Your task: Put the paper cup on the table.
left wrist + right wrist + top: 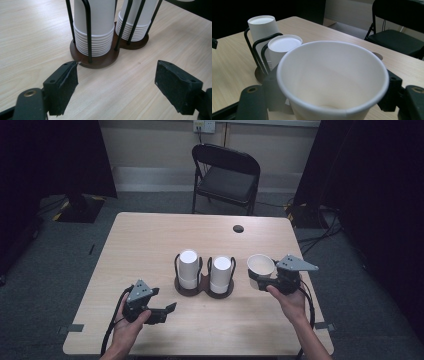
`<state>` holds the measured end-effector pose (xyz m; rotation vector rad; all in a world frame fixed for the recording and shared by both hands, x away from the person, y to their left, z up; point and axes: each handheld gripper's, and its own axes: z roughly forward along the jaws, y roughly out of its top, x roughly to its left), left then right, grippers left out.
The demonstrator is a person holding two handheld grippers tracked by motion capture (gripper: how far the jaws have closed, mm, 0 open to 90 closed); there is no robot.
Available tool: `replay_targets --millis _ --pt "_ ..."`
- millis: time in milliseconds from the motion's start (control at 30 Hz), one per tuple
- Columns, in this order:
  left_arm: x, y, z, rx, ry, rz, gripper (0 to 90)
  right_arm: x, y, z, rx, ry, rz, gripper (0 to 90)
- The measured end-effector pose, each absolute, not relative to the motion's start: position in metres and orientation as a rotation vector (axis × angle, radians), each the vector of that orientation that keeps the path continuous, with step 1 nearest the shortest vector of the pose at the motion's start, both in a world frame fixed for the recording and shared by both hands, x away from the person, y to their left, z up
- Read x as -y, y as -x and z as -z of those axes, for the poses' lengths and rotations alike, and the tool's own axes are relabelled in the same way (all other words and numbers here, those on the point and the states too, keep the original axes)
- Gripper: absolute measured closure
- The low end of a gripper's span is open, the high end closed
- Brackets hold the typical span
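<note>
Since the paper cup (332,82) clamped upright in the right tongs (270,281) looks light and crushable, grip its wall gently; the left tongs (116,85) gape wide.

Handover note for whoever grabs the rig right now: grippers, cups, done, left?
Right gripper: shut on a single paper cup, mouth up, held to the right of the cup holder.
Left gripper: open, holding nothing, low over the table, jaws pointing at the holder's base.
Holder: two stacks of upside-down cups, left stack and right stack, inside black wire loops on a brown base.
Done: one cup is out of the holder and upright in the gripper.
Left: probably set that cup down on the table; the left gripper looks placed to steady the holder.
</note>
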<state>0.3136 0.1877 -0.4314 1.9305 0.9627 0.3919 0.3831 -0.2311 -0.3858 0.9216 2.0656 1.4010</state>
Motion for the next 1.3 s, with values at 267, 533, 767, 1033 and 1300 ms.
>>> replay_targets --millis 267,533,767,1033,1300 --pt "-0.186 -0.315 0.433 -0.976 -1.932 -0.411 18.1 0.232 -0.403 0.389 -2.055 -0.987 -1.382 26.2" --pt "-0.187 -0.317 0.432 -0.995 -1.919 -0.411 18.0 0.229 -0.423 0.400 -2.022 -1.062 -1.398 26.2" --pt "-0.187 -0.318 0.432 -0.990 -1.918 -0.409 18.0 0.230 -0.440 0.412 -1.992 -1.139 -1.389 26.3" --pt "-0.187 -0.316 0.429 -0.978 -1.922 -0.438 18.0 0.234 -0.455 0.426 -1.979 -1.178 -1.343 26.6" --pt "-0.185 -0.313 0.428 -0.983 -1.924 -0.451 18.6 0.228 -0.466 0.439 -1.922 -1.200 -1.311 25.9"
